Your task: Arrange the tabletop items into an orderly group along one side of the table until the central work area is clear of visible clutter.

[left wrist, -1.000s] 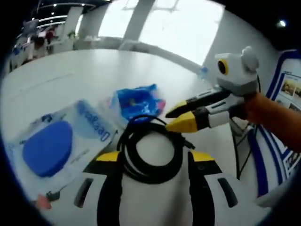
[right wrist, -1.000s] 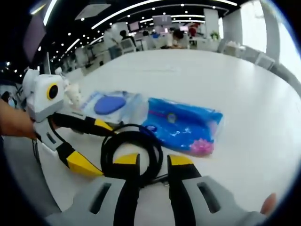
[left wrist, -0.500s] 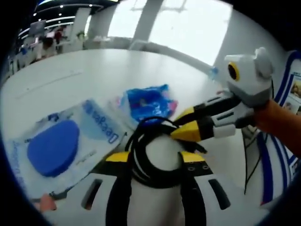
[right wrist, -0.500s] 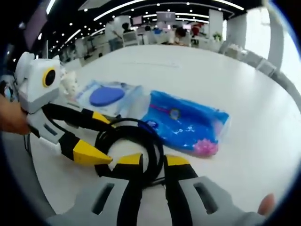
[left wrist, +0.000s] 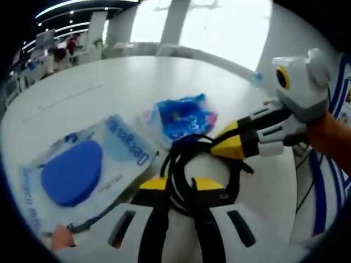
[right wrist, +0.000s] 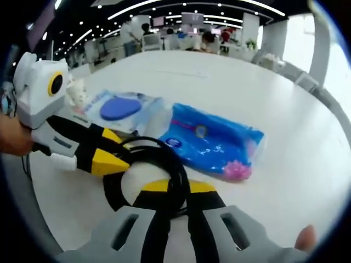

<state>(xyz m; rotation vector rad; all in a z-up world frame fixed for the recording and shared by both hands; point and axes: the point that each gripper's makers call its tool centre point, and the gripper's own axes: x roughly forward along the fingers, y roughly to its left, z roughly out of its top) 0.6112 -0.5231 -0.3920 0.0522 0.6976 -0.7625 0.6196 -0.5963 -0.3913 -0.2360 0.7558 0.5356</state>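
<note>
Both grippers have narrowed onto the black cable coil (left wrist: 189,167): the left gripper (left wrist: 180,189) and the right gripper (right wrist: 173,192) each pinch a strand near six o'clock. Blue pouch (right wrist: 211,139) and clear packet (left wrist: 77,170) lie beyond on the counter (right wrist: 263,82), so the coil seems ready to move aside.

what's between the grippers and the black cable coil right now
Nothing visible. The left gripper has its jaws closed on one side of the black cable coil, and the right gripper has closed on the coil's other side. The blue packet and the clear pouch lie just beyond the coil.
</note>
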